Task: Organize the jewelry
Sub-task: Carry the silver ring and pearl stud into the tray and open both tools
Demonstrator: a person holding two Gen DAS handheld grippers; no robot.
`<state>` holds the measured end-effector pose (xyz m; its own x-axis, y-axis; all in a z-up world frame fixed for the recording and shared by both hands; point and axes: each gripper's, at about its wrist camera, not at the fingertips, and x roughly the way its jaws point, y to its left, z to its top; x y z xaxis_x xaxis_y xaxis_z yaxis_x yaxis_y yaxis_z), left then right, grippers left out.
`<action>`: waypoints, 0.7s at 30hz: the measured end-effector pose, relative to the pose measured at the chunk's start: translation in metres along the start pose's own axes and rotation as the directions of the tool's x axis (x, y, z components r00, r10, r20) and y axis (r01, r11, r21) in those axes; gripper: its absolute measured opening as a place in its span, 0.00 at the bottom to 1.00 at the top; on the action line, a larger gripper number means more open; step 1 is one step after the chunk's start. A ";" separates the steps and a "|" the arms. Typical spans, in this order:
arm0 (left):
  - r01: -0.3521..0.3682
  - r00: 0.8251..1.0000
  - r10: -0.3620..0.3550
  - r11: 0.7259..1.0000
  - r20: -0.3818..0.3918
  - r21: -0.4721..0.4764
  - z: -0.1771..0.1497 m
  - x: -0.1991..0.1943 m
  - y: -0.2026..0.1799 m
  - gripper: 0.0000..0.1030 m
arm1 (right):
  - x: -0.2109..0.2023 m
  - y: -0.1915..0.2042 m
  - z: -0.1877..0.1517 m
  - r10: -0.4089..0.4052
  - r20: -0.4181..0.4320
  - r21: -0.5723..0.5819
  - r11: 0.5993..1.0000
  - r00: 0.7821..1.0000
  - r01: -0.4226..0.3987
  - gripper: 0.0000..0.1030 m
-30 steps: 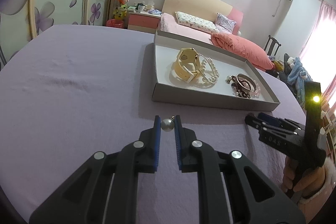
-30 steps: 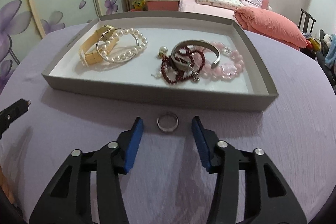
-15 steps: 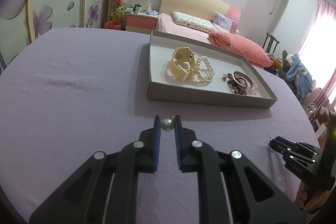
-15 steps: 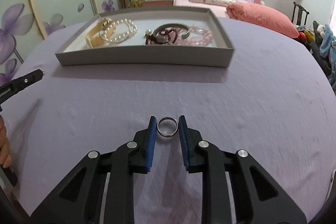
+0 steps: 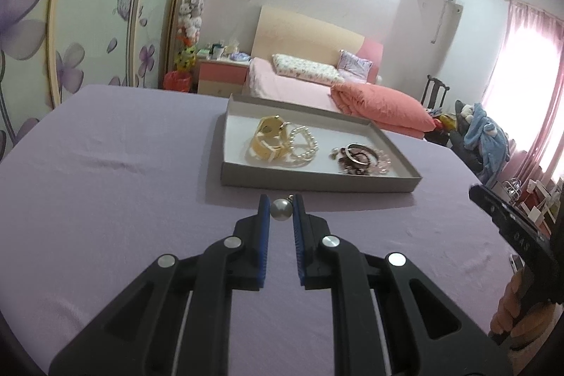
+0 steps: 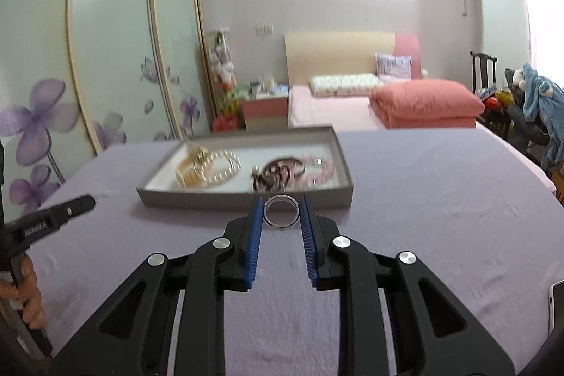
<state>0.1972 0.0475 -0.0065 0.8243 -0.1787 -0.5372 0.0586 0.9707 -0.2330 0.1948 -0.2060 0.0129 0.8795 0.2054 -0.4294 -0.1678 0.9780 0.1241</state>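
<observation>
Pearl earring point(image 5: 281, 210) pinched between the blue pads of the left tool point(image 5: 281, 212), held above the lavender-covered table point(image 5: 105, 185) just short of the grey tray point(image 5: 317, 181); silver ring point(image 6: 281, 212) clamped upright between the pads of the right tool point(image 6: 281, 214), also in front of the tray's near wall. Tray holds a gold watch point(image 5: 268, 140), pearl bracelet point(image 5: 303, 147), and a dark bead, bangle and pink bead cluster point(image 5: 359, 159). Writing: right tool's side, seen from the left wrist view, bears white characters like "0A5", not surely legible; lettering on the left tool is too blurred.

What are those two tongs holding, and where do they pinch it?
Left tongs pinch a pearl by its sides; right tongs pinch a ring across its rim.
</observation>
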 end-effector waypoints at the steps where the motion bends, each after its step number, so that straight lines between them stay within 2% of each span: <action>1: 0.004 1.000 -0.004 1.000 0.004 0.001 0.000 -0.003 -0.002 0.13 | -0.003 0.000 0.001 0.003 0.014 0.004 1.000 1.000 -0.003 0.22; 9: 0.029 0.999 -0.029 1.000 0.041 -0.002 -0.004 -0.026 -0.014 0.13 | -0.014 0.001 -0.002 0.013 0.053 0.013 1.000 0.999 -0.014 0.22; 21: 0.048 0.998 -0.048 0.999 0.033 -0.002 -0.012 -0.036 -0.019 0.13 | -0.023 0.000 -0.008 0.010 0.065 0.018 1.000 0.998 -0.011 0.22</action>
<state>0.1598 0.0335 0.0071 0.8389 -0.2200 -0.4979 0.0975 0.9606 -0.2602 0.1708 -0.2109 0.0157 0.9048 0.2124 -0.3691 -0.1696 0.9748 0.1452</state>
